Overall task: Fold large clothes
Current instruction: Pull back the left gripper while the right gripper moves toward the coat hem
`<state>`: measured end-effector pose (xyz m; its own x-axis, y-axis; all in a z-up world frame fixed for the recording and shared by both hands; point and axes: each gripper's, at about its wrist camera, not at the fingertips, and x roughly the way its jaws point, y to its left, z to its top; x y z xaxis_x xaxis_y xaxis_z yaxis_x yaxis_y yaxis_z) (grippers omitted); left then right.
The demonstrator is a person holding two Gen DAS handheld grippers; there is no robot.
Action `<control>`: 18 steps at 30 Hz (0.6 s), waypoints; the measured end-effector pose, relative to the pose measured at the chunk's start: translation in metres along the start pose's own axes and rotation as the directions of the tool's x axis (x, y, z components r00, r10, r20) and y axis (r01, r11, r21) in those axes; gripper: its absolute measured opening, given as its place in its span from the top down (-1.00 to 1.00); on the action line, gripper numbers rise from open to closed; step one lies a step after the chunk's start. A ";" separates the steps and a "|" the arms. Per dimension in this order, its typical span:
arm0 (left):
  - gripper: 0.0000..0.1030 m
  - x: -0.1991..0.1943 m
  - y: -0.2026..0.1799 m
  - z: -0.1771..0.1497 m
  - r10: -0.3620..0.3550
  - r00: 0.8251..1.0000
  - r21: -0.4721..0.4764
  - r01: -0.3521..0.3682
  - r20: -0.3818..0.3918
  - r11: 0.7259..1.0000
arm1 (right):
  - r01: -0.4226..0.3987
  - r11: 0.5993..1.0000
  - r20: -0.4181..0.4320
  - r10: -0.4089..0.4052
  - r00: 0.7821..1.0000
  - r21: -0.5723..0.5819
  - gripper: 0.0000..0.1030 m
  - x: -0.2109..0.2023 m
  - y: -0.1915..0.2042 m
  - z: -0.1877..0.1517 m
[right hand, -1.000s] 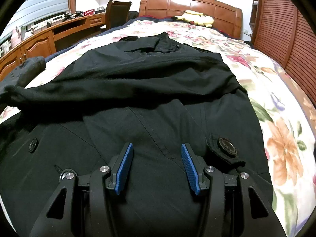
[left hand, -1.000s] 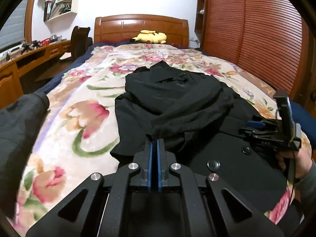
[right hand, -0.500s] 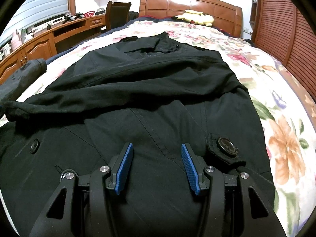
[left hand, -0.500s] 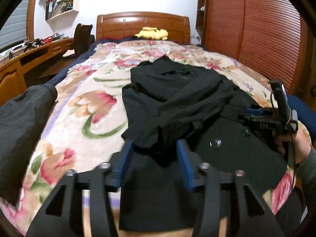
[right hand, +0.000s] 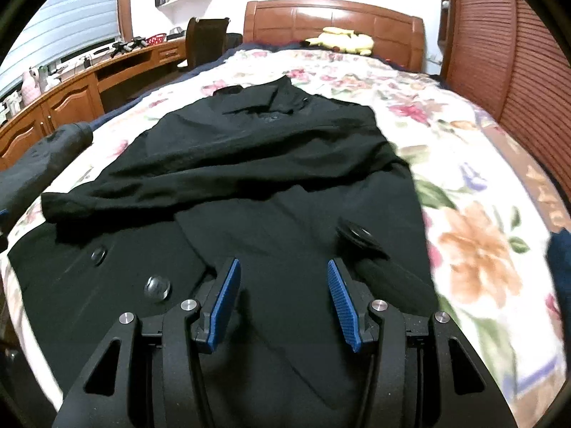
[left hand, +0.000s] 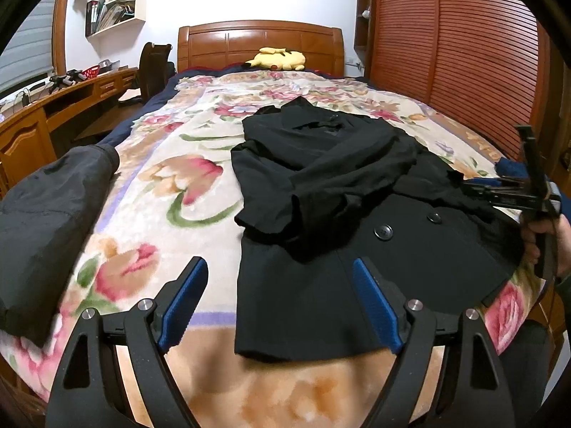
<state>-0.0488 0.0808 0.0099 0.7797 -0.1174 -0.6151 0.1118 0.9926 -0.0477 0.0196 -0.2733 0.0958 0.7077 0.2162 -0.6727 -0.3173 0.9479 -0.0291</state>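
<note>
A large black coat (left hand: 357, 214) with big buttons lies on the floral bed, collar toward the headboard, one sleeve folded across its chest. In the right wrist view the coat (right hand: 267, 196) fills the middle. My left gripper (left hand: 280, 292) is open and empty above the coat's lower left hem near the foot of the bed. My right gripper (right hand: 280, 289) is open and empty, low over the coat's lower right part; it also shows at the right edge of the left wrist view (left hand: 514, 196).
A dark grey garment (left hand: 46, 228) lies on the bed's left edge. A yellow plush toy (left hand: 278, 60) sits by the wooden headboard (left hand: 260, 42). A wooden desk (left hand: 53, 107) and chair stand left; a slatted wooden wardrobe (left hand: 456, 53) stands right.
My left gripper opened, let go of the sleeve end and drew back toward the foot of the bed. The right gripper stayed open and pulled back and up slightly.
</note>
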 end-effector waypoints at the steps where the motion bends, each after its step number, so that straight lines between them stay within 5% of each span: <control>1: -0.63 -0.001 -0.001 -0.001 0.000 1.000 0.002 0.000 -0.001 1.000 | 0.008 1.000 0.002 -0.008 1.000 -0.002 -0.02 -0.005 -0.002 -0.005; 12: -0.63 -0.019 -0.005 -0.012 0.015 1.000 0.009 -0.015 0.007 1.000 | 0.109 0.993 0.008 -0.109 0.994 -0.053 -0.02 -0.044 -0.016 -0.049; 18: -0.63 -0.025 -0.004 -0.016 0.023 1.000 0.002 -0.023 0.004 1.000 | 0.096 0.995 0.018 -0.096 0.995 -0.019 -0.02 -0.071 -0.035 -0.054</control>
<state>-0.0790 0.0801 0.0130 0.7847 -0.0951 -0.6126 0.0955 0.9949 -0.0321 -0.0536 -0.3347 0.1044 0.7463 0.1283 -0.6531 -0.2592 0.9598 -0.1076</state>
